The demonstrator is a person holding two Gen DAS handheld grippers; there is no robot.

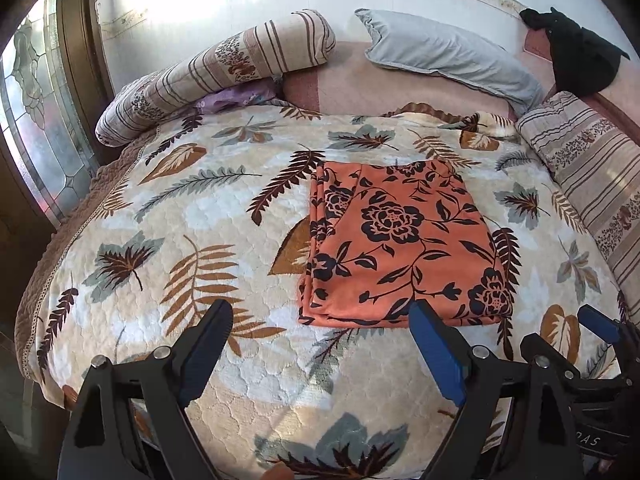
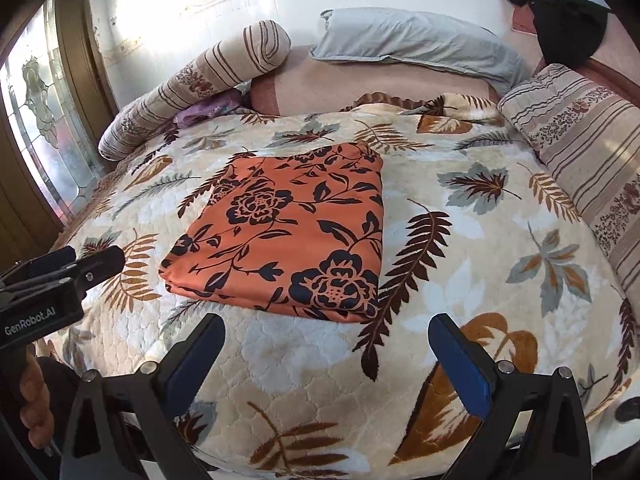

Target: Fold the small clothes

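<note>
An orange cloth with a black flower print (image 1: pixel 396 240) lies folded into a flat rectangle on the leaf-patterned bedspread (image 1: pixel 168 216). In the left wrist view my left gripper (image 1: pixel 320 312) hovers just short of the cloth's near edge, open, with nothing between its blue pads. The right gripper (image 1: pixel 560 326) shows at the lower right of that view. In the right wrist view the folded cloth (image 2: pixel 288 232) lies ahead and slightly left of my right gripper (image 2: pixel 327 322), which stands wide open and empty above the bedspread (image 2: pixel 460 248). The left gripper (image 2: pixel 92 256) enters from the left edge.
A striped bolster (image 1: pixel 216 76) and a grey pillow (image 1: pixel 448 52) lie at the bed's far end, with a purple cloth (image 1: pixel 236 98) tucked beside the bolster. A striped cushion (image 1: pixel 592 168) lines the right side. A black garment (image 1: pixel 580 60) sits at the far right. A glass-panelled door (image 1: pixel 36 128) stands left.
</note>
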